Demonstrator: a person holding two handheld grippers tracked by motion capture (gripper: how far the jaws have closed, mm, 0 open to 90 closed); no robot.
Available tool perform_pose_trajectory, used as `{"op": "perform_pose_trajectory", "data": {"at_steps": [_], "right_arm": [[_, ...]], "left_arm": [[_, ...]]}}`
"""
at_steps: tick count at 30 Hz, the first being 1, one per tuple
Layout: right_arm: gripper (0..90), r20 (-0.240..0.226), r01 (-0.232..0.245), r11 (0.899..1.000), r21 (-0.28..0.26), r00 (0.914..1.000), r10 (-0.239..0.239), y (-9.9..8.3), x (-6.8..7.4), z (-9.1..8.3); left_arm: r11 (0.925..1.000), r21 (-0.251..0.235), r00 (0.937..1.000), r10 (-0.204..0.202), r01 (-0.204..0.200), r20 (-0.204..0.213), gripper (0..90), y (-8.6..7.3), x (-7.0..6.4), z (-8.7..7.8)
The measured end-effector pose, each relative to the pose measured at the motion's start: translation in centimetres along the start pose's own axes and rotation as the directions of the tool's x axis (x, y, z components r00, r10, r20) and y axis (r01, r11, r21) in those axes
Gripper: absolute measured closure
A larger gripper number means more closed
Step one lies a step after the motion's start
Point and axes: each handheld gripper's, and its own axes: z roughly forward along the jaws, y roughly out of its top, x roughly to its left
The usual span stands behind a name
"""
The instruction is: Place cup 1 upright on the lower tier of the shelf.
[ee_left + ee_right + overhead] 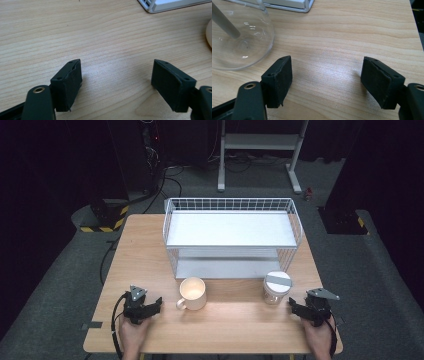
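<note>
Start step: left gripper (156,303) near mug (192,293), right gripper (292,306) near glass jar (276,288); both wide open, empty. Next: reach, grab.

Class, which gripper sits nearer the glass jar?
Right. The right gripper rests just right of the glass jar; the left gripper lies far to its left, beyond the mug.

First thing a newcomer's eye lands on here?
The white two-tier wire rack at the back centre of the wooden table. In front of it stand a cream mug and a clear lidded jar, with the left gripper and right gripper open at the near corners.
</note>
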Motion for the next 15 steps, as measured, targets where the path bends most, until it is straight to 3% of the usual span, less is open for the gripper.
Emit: {"op": "perform_pose_trajectory", "data": {"at_steps": [15], "right_arm": [[24.0, -0.001, 0.013, 1.0, -0.002, 0.9999, -0.013, 0.11, -0.14, 0.12]], "left_arm": [[1.0, 0.002, 1.0, -0.003, 0.003, -0.007, 23.6, 0.01, -0.07, 0.02]]}}
